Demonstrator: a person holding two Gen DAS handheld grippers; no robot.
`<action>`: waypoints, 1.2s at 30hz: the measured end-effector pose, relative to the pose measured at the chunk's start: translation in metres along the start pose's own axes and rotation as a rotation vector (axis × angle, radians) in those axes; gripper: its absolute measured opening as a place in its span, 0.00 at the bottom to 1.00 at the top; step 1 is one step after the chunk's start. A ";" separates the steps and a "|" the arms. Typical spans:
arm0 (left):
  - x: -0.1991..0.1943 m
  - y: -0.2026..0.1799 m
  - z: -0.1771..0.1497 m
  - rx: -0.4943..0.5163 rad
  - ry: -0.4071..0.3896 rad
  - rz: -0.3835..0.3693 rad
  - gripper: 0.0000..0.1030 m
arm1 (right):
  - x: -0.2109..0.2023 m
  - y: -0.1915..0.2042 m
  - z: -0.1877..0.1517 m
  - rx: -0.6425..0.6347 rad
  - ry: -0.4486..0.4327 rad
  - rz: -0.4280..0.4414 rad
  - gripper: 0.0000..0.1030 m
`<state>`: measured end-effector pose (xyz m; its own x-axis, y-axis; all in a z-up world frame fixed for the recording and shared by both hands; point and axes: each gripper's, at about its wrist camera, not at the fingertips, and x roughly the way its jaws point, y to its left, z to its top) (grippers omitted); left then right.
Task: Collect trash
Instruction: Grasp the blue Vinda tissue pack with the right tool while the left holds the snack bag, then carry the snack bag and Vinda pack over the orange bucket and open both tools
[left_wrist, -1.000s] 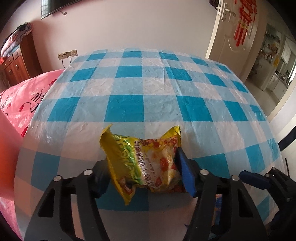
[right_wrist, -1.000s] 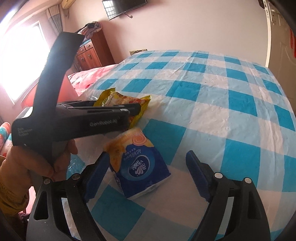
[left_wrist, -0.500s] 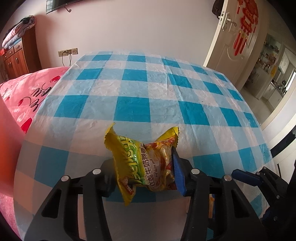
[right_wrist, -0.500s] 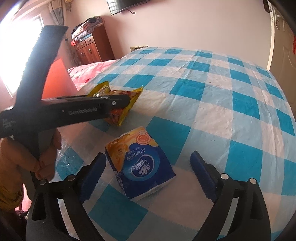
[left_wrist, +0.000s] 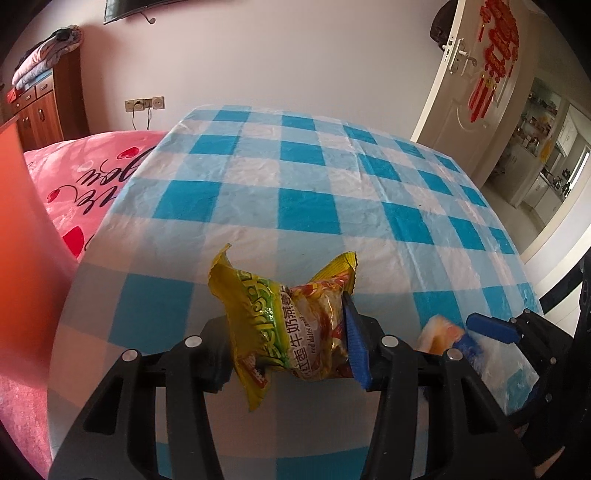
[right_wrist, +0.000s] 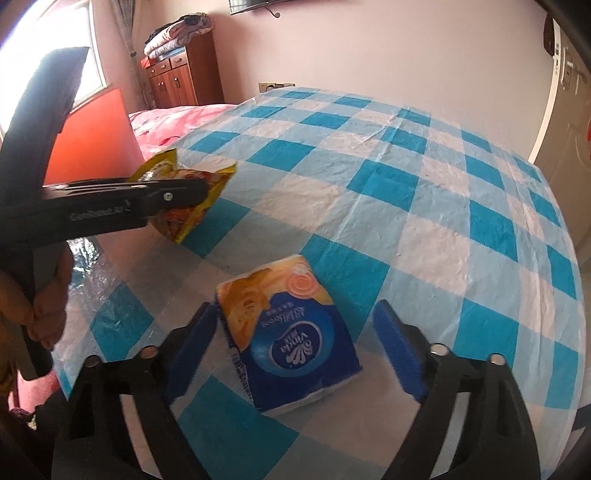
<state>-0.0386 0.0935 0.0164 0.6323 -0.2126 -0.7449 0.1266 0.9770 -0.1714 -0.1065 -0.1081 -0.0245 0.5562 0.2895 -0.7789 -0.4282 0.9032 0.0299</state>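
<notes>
Our left gripper has lifted the pinched snack wrapper clear of the tabletop; our right gripper (fingers spread) now straddles the tissue pack near the front edge, ready to close.

- Table: covered edge to edge by a wrinkled plastic cloth in blue-and-white check.
- Tissue pack: blue and orange, lies flat on the cloth near the front edge, on a pale square next to a blue one.
- In the left wrist view the same pack shows only partly, at the lower right.
</notes>
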 end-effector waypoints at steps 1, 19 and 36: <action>-0.001 0.003 -0.001 -0.003 0.000 -0.005 0.50 | 0.000 0.002 0.000 -0.010 0.001 -0.013 0.76; -0.023 0.023 -0.010 -0.005 -0.028 -0.079 0.50 | -0.002 0.014 0.002 -0.016 -0.005 -0.029 0.34; -0.069 0.043 -0.001 -0.003 -0.133 -0.127 0.50 | -0.026 0.009 0.033 0.183 -0.049 0.108 0.28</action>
<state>-0.0777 0.1506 0.0594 0.7069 -0.3304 -0.6254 0.2094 0.9423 -0.2611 -0.1011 -0.0970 0.0169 0.5497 0.3989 -0.7340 -0.3530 0.9072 0.2286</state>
